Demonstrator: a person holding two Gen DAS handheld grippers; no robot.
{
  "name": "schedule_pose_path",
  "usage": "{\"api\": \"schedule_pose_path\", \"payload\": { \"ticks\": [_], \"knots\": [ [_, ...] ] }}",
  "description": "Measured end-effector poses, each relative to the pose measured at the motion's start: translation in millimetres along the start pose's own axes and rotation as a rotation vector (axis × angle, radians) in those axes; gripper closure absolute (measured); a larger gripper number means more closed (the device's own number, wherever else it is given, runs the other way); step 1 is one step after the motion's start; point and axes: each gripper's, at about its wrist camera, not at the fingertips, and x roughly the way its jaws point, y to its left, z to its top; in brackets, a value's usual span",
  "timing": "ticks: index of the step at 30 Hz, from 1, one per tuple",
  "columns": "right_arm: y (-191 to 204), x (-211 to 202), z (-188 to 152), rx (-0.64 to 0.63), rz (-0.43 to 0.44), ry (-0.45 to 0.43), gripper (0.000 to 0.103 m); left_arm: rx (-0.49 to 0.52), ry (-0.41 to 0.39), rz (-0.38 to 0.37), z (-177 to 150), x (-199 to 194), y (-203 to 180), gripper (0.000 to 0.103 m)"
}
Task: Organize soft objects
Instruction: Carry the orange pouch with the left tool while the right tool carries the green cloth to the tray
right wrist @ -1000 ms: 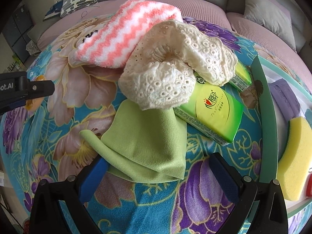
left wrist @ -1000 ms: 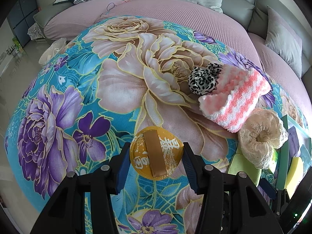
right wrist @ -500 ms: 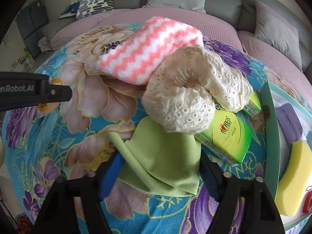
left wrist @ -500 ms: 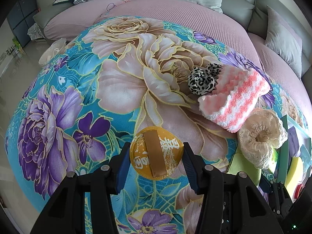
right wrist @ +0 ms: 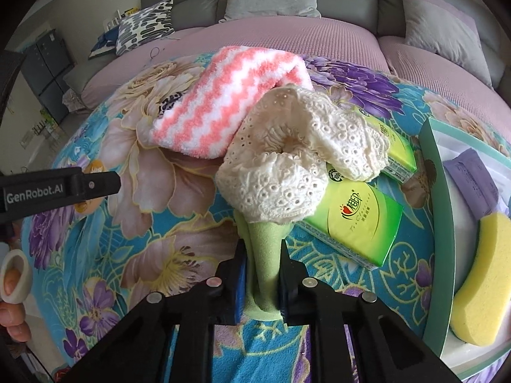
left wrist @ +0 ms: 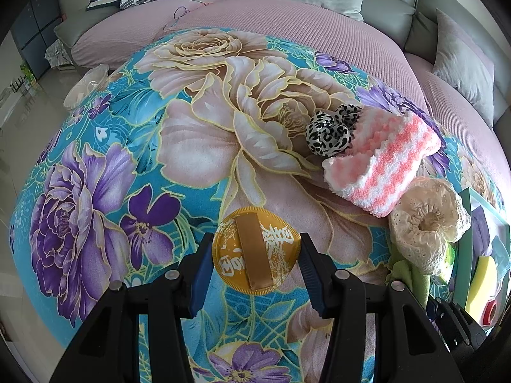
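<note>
**Green cloth pinched, ready to lift**

Floral fabric in teal, purple and beige covers the worktop, with a mauve sofa behind it. At the worktop's right edge sits a green-rimmed tray holding a yellow sponge and a lilac packet. Next in size is the pink-and-white fuzzy sock, then the cream lace scrunchie, which rests partly on two green tissue packs and overlaps the far end of the green cloth.

What has changed is on the right: the right hand-held gripper has just been closing, its wide jaws drawing in until the cloth is bunched into a narrow ridge, clenched between the pads. The cloth lay flat a moment ago; now it stands gathered. That likely means the grasp is made and lifting comes next, though the scrunchie on top may drag along.

The left hand-held gripper has not moved: it is half-spread around a gold round pad, the pads meeting its rim. A leopard scrunchie lies by the sock.
</note>
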Motion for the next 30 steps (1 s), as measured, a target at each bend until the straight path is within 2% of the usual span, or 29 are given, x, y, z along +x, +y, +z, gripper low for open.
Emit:
{"api": "schedule_pose_path", "payload": {
  "ticks": [5, 12, 19, 23, 30],
  "knots": [
    [-5, -6, 0, 0.045, 0.048, -0.005, 0.089, -0.001, -0.006, 0.000, 1, -3, 1, 0.050],
    [-6, -31, 3, 0.075, 0.123, -0.068, 0.090, -0.005, -0.048, -0.002, 4, -17, 2, 0.050],
    [-4, -78, 6, 0.068, 0.179, -0.213, 0.090, -0.009, -0.162, -0.011, 7, -55, 3, 0.050],
    [-10, -103, 7, 0.084, 0.181, -0.288, 0.090, -0.011, -0.218, -0.018, 8, -75, 2, 0.050],
    [-40, -127, 11, 0.145, 0.110, -0.356, 0.090, 0.042, -0.289, -0.053, 9, -99, -25, 0.050]
  ]
}}
